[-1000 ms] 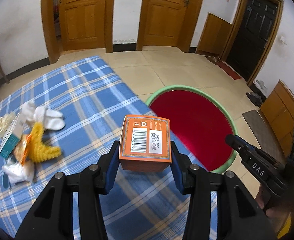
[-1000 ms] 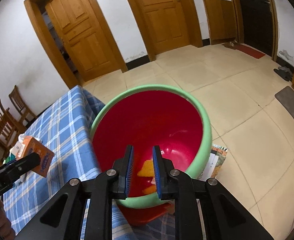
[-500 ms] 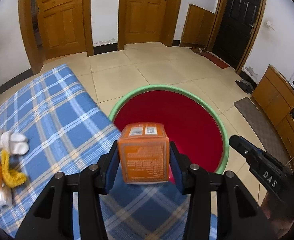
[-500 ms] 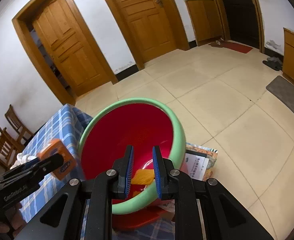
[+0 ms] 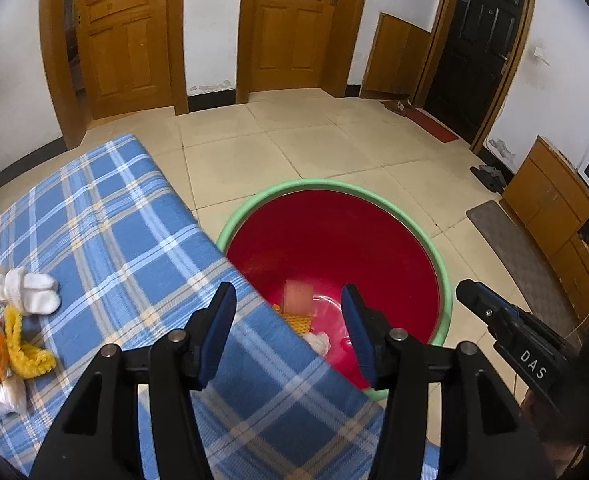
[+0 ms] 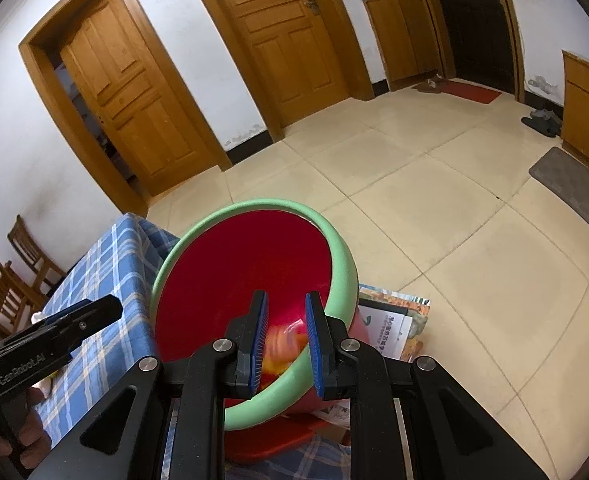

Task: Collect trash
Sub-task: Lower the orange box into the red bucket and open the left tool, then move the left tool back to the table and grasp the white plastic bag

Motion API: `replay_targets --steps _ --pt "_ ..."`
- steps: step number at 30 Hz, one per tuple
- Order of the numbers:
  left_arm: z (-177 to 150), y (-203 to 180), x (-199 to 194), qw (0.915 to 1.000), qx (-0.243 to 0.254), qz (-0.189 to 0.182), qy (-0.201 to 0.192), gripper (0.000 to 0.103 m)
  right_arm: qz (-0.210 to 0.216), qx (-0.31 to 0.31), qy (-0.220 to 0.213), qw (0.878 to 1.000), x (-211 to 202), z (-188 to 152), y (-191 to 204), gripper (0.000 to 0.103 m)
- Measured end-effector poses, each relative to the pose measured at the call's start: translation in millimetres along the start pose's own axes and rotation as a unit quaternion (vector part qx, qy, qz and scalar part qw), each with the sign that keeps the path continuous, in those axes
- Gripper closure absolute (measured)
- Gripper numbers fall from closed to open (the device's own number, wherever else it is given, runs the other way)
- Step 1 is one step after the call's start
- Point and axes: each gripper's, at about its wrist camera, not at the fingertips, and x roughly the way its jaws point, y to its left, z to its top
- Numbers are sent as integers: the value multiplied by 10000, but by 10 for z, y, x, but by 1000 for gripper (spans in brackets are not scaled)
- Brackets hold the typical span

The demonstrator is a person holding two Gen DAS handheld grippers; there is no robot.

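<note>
A red basin with a green rim [image 5: 442, 276] stands on the floor beside the table; it also shows in the right wrist view [image 6: 344, 264]. My left gripper [image 5: 288, 312] is open and empty above the table edge and the basin. The orange box [image 5: 299, 293] is a blurred shape in the air inside the basin, also blurred in the right wrist view [image 6: 280, 340]. Other trash lies at the basin's bottom [image 5: 300, 322]. My right gripper [image 6: 284, 320] is open with a narrow gap, empty, over the basin's near rim.
A blue plaid tablecloth [image 5: 114, 232] covers the table. White socks [image 5: 22, 286], a yellow fuzzy item [image 5: 24, 344] and wrappers lie at its left edge. Booklets [image 6: 394, 320] lie on the tiled floor beside the basin. Wooden chairs [image 6: 10, 272] stand at the left.
My left gripper swung right over the basin, opened and let go of the orange box, which is now dropping into the basin. My right gripper drew back a little.
</note>
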Motion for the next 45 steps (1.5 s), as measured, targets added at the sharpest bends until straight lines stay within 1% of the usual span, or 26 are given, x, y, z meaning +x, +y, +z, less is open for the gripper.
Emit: replay_targets --steps 4,8,11,15,20,25,32,35,38,42,45 --pt "-69 144 -141 9998 -204 62 -36 48 89 -86 -1 9999 -32 -10 84 84" --pt "-162 339 -320 9985 -439 290 -118 48 221 -197 23 9996 -59 -30 175 84" --pt "-243 541 -490 9961 -716 457 -246 48 309 -273 53 9991 -73 -46 243 84" --pt "-303 775 -668 9928 -929 658 -377 48 398 -370 73 9985 -92 -68 355 83" --pt "-389 1105 -862 9859 -1283 950 -500 48 490 -546 89 9973 -145 -116 519 83" --pt "-531 1487 -1045 9761 -1671 1258 -593 48 585 -701 163 9957 -145 -164 670 83" --pt "-778 1911 -1083 9627 -2180 1537 -459 48 632 -885 225 9938 -152 -234 843 83" --pt "-873 2018 -1035 9591 -2305 1599 -371 48 659 -938 269 9930 -143 -267 908 83" --pt "-954 2085 -946 9574 -2336 1676 -254 47 691 -1004 309 9921 -125 -299 975 83" --pt "-1030 2157 -820 9548 -2383 1772 -87 41 705 -1082 366 9910 -97 -333 1045 82" --pt "-1048 2184 -759 9539 -2358 1856 -78 38 701 -1112 379 9906 -89 -342 1082 81"
